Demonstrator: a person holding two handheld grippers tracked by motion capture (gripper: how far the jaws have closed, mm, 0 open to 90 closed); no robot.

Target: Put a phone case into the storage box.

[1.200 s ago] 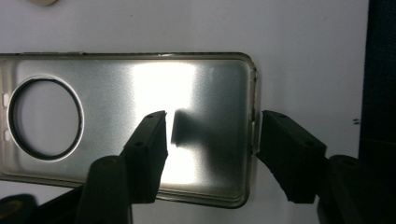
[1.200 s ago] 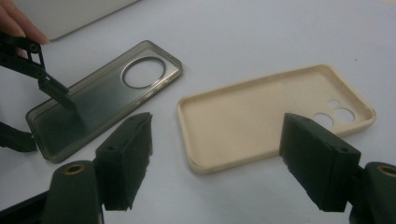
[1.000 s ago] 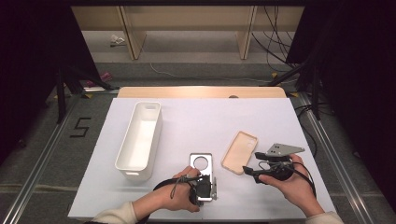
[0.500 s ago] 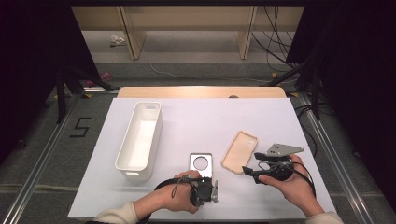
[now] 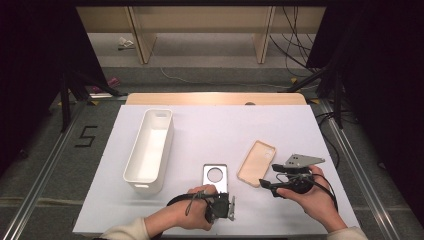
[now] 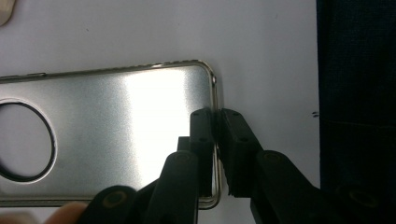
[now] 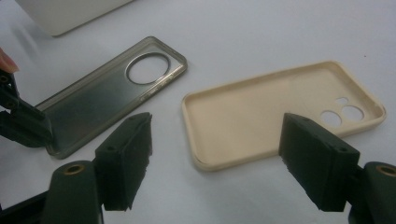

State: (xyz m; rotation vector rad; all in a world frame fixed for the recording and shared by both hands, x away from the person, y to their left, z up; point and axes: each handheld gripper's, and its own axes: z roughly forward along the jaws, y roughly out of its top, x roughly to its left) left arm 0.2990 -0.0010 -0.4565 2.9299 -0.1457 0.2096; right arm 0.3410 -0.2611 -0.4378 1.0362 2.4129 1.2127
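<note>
Pinching the silver case's near edge

My left gripper (image 6: 217,140) lies low at the worktop's (image 5: 210,130) near edge, hand wrapped round it; my right gripper (image 5: 272,186) is held level in my right hand, aimed at the tan case (image 5: 256,163). Two phone cases and one white bin (image 5: 149,150) are here. My left fingers (image 6: 201,135) have just been closing and now pinch the rim of the silver case (image 6: 116,135), which lies flat near the front middle. My right fingers (image 7: 125,156) stand wide apart, touching nothing.
</note>
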